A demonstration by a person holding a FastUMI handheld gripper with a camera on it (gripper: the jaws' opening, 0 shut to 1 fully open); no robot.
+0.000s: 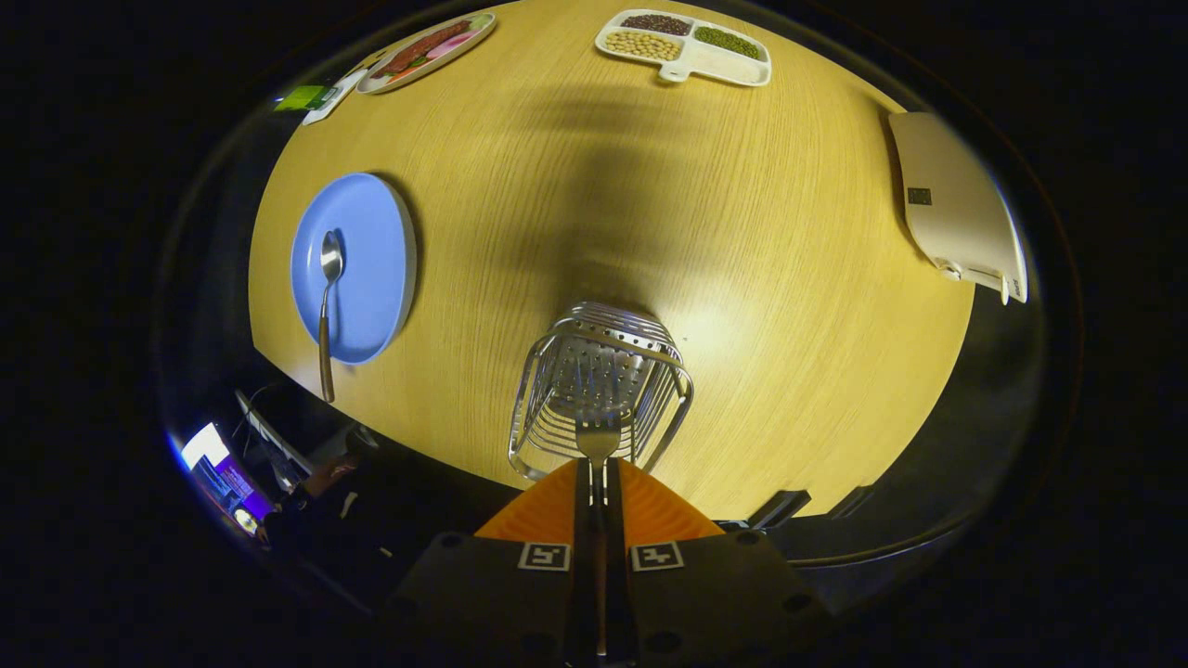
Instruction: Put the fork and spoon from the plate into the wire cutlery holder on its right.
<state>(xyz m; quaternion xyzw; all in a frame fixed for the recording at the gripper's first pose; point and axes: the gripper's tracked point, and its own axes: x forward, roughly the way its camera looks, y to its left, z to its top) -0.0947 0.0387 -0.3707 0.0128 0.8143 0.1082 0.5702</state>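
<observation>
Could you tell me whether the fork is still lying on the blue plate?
No, the fork is clamped between the gripper fingers above the wire cutlery holder, while only the spoon rests on the blue plate.

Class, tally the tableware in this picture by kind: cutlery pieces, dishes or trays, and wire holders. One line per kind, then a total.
Cutlery: 2, the fork held between the fingers of the gripper over the holder, and the spoon on the blue plate.
Dishes or trays: 3, the blue plate, the oval food plate, the divided tray.
Wire holders: 1, the wire cutlery holder.
Total: 6
</observation>
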